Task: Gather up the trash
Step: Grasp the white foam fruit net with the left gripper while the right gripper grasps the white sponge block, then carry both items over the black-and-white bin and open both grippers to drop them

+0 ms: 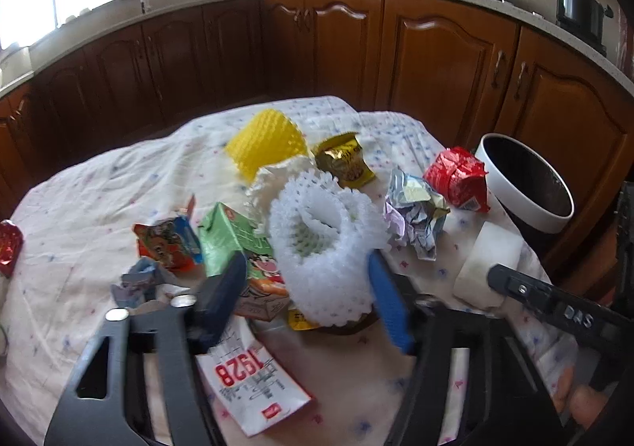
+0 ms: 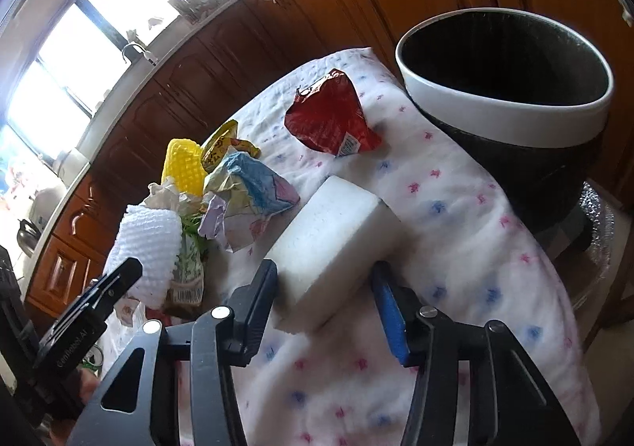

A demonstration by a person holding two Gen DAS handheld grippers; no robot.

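My left gripper (image 1: 307, 287) is open, its fingers on either side of a white foam net sleeve (image 1: 325, 244) lying in the trash pile on the table. My right gripper (image 2: 327, 295) is open, its fingers flanking a white foam block (image 2: 333, 236), which also shows in the left wrist view (image 1: 489, 267). A black trash bin with a white rim (image 2: 511, 107) stands past the table's right edge and also shows in the left wrist view (image 1: 527, 184). A red wrapper (image 2: 331, 117) lies near the bin.
On the flowered tablecloth (image 1: 79, 208) lie a yellow foam net (image 1: 269, 141), a gold packet (image 1: 344, 161), crumpled paper (image 1: 416, 216), a green carton (image 1: 233, 244), an orange snack bag (image 1: 170, 244) and a white "1928" packet (image 1: 253, 382). Wooden cabinets (image 1: 317, 50) stand behind.
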